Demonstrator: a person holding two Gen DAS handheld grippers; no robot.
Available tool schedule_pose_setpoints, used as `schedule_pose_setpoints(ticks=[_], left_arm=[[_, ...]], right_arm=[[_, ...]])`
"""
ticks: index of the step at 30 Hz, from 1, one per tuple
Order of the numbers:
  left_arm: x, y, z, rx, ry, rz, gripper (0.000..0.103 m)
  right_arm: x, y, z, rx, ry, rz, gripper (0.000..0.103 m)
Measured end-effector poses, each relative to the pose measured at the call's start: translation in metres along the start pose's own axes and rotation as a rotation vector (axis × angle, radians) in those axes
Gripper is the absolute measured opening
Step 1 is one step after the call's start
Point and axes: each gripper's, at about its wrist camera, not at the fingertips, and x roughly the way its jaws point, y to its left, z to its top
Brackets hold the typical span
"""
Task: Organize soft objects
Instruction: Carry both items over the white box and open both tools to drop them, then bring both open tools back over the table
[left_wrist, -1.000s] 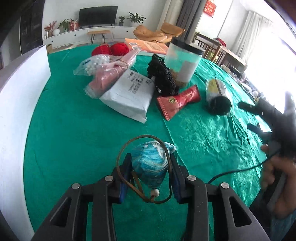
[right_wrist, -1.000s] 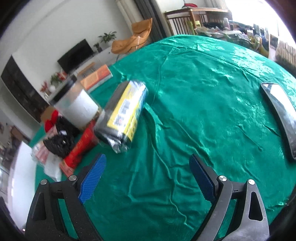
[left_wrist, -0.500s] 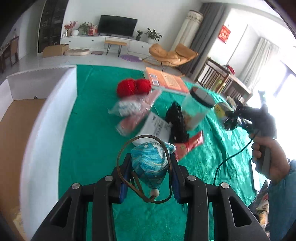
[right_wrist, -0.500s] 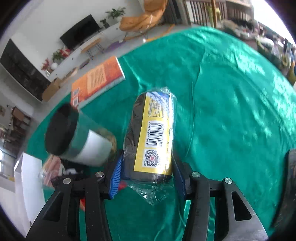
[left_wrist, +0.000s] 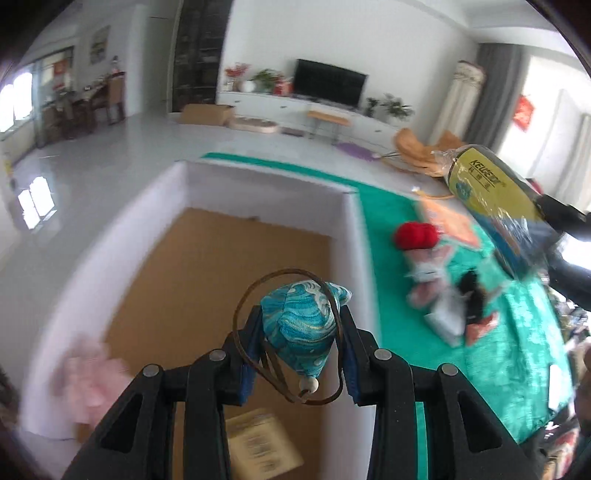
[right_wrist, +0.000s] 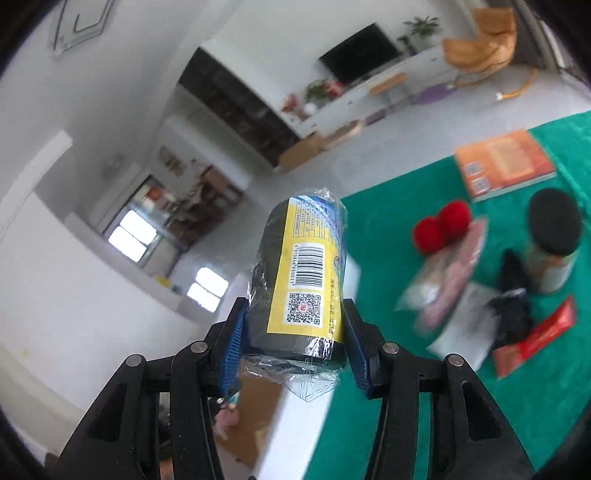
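Note:
My left gripper (left_wrist: 301, 332) is shut on a small blue patterned pouch (left_wrist: 301, 325) with a brown cord loop and a bead. It hangs over the open white-walled cardboard box (left_wrist: 347, 236). My right gripper (right_wrist: 295, 332) is shut on a black roll in clear wrap with a yellow label (right_wrist: 303, 277), held high above the box's edge. The same roll (left_wrist: 491, 195) shows at the upper right of the left wrist view. A pink soft thing (left_wrist: 88, 380) and a tan packet (left_wrist: 258, 443) lie in the box.
On the green tablecloth (right_wrist: 480, 406) lie red yarn balls (right_wrist: 441, 225), a pink packet (right_wrist: 450, 273), a white mailer bag (right_wrist: 465, 328), a black knit item (right_wrist: 513, 310), a red sachet (right_wrist: 535, 339), a black-lidded jar (right_wrist: 550, 240) and an orange book (right_wrist: 502, 162).
The left gripper swung with the pouch from above the table to over the box. The right gripper closed on the black roll, lifted it off the cloth and carried it toward the box.

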Motion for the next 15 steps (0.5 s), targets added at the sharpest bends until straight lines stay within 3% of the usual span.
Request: schedule_pose_setpoints(ticks=[1,3,4,6,9,12,15], left_arm=[[0.0,0.014,-0.005,-0.017,0.003,0.054,0.041],[0.0,0.041,-0.017,-0.056,0.011,0.157,0.07],[0.0,0.051,-0.022,-0.073,0.01,0.2,0.102],[-0.002,0.066,-0.03,-0.103,-0.031,0.263,0.103],[0.005,0.067,-0.036,-0.128,-0.012,0.24,0.103],[0.005,0.045,-0.034,-0.11,-0.041,0.161,0.103],[0.002,-0.001,-0.035,-0.034,-0.079,0.062,0.103]], right_arm=[[0.017,0.013,-0.014,-0.007,0.043,0.034,0.052],[0.056,0.034,-0.045,-0.021,0.15,0.086,0.055],[0.075,0.041,-0.059,-0.037,0.211,0.093,0.06],[0.095,0.043,-0.078,-0.071,0.271,0.076,0.069],[0.087,0.03,-0.09,-0.15,0.241,-0.012,0.073],[0.064,-0.001,-0.096,-0.227,0.162,-0.207,0.075],[0.038,-0.047,-0.109,-0.283,0.083,-0.467,0.075]])
